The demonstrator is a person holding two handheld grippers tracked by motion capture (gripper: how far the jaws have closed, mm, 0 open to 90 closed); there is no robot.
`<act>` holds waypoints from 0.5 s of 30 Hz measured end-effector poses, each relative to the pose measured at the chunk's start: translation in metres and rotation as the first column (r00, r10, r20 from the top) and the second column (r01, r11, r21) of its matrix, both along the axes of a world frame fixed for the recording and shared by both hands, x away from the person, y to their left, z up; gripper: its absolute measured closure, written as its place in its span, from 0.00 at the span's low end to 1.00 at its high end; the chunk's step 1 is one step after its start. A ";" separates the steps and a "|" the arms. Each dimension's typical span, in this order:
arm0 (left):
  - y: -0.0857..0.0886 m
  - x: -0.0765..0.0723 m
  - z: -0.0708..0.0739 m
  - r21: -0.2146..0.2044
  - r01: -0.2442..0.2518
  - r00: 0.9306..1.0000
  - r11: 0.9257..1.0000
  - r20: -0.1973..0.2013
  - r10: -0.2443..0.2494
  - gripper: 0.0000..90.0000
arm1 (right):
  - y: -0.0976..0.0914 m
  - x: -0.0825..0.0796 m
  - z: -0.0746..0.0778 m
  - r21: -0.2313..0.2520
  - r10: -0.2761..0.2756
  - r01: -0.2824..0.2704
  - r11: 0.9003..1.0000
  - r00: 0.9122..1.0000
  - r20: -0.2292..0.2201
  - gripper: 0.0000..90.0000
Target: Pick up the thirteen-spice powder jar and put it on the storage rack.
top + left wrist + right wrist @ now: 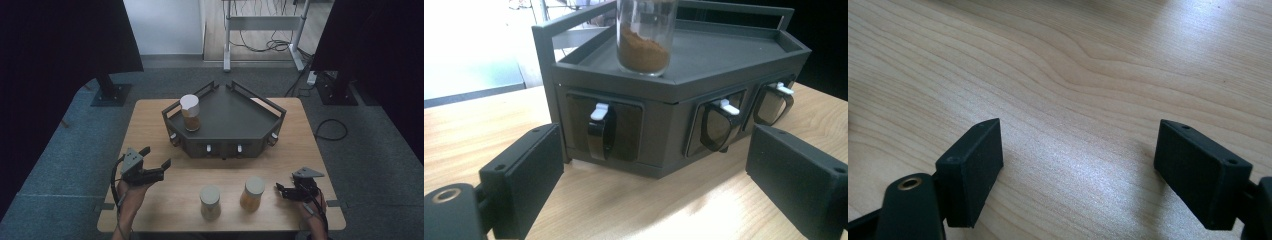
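Rack (674, 87) faces left claw (654, 175) closely; spice jar (644, 35) stands on top.

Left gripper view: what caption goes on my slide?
Open left gripper faces a dark rack with a spice jar on top.

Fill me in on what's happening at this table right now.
A person holds a hand-held gripper in each hand. The left hand-held gripper is open and empty, pointing at the dark rack, where one spice jar stands on top. The right hand-held gripper is open over bare table. Two more jars stand on the table between the grippers.
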State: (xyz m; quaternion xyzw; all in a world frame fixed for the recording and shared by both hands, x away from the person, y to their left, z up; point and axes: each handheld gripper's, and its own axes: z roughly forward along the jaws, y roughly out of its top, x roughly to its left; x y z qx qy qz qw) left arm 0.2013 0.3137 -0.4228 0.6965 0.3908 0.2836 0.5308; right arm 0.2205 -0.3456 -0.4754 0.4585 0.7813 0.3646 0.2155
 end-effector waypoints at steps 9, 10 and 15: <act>-0.002 0.001 -0.009 -0.004 0.008 1.000 1.000 -0.029 -0.008 0.09 | 0.000 0.000 0.000 0.000 -0.001 0.001 1.000 1.000 0.000 0.21; -0.002 0.001 -0.010 -0.003 0.008 0.999 1.000 -0.031 -0.008 0.09 | 0.000 0.000 0.000 0.000 -0.001 0.001 1.000 1.000 0.000 0.21; -0.002 0.001 -0.016 -0.011 0.006 0.999 1.000 -0.046 -0.007 0.09 | 0.000 0.000 0.000 0.000 -0.001 0.001 1.000 1.000 0.000 0.21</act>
